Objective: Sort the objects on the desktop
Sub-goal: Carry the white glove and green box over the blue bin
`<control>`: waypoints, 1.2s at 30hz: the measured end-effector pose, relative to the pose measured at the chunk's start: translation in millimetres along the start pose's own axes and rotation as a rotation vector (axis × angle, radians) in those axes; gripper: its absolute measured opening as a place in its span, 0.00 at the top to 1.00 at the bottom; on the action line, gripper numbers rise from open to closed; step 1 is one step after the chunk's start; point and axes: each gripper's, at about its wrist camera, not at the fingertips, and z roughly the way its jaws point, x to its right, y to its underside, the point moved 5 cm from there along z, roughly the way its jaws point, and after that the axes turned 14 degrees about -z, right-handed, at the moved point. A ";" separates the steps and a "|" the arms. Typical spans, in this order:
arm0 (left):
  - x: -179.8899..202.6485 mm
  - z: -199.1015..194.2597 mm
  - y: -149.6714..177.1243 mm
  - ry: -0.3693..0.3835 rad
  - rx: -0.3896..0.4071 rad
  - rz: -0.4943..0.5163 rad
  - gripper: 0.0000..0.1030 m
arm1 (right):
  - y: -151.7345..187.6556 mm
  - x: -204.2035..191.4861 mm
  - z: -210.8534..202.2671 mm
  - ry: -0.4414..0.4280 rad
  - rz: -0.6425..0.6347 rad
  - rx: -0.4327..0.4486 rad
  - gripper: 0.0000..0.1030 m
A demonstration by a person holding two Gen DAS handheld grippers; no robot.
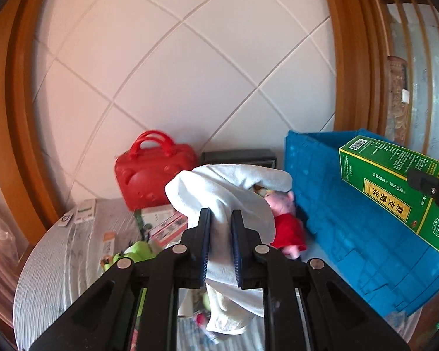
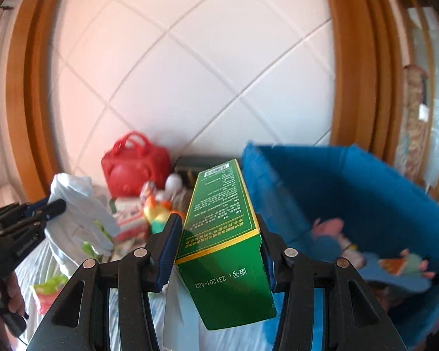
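green box clamped in right gripper jaws; left gripper jaws clamped on white cloth (both lifted); next, release into blue bin.

White tiled wall with diagonal grout lines is filling the background. Curved wooden frame is running up right of wall, matching wooden band is sitting left of wall. Slatted wooden screen is standing further right of wall, patterned curtain is hanging behind it. Striped pale cloth is covering the surface below wall
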 end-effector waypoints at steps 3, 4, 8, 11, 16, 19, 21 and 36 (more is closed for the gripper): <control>35.2 -6.0 -12.1 0.047 0.018 0.013 0.87 | -7.2 28.0 -22.1 0.020 0.022 0.038 0.54; 49.2 -7.9 -16.7 0.064 0.026 0.018 0.87 | -9.0 35.5 -26.2 0.028 0.025 0.045 0.54; 107.5 -16.1 -32.8 0.116 0.063 0.041 0.87 | -14.7 83.5 -45.0 0.087 0.023 0.067 0.54; 156.0 -19.5 -44.7 0.158 0.072 0.052 0.87 | -13.1 123.1 -48.3 0.114 0.020 0.055 0.54; 235.0 -13.6 -58.1 0.185 0.037 0.054 0.87 | 0.4 193.0 -44.7 0.132 0.023 0.006 0.54; 279.8 -1.6 -57.0 0.198 -0.044 0.033 0.87 | 13.3 231.2 -44.1 0.133 0.010 -0.023 0.54; 305.7 9.2 -52.0 0.198 -0.094 0.033 0.87 | 21.6 251.9 -39.0 0.129 0.001 -0.042 0.54; 394.5 87.8 16.5 0.104 -0.415 0.078 0.87 | 68.4 326.9 6.0 0.032 -0.013 -0.140 0.53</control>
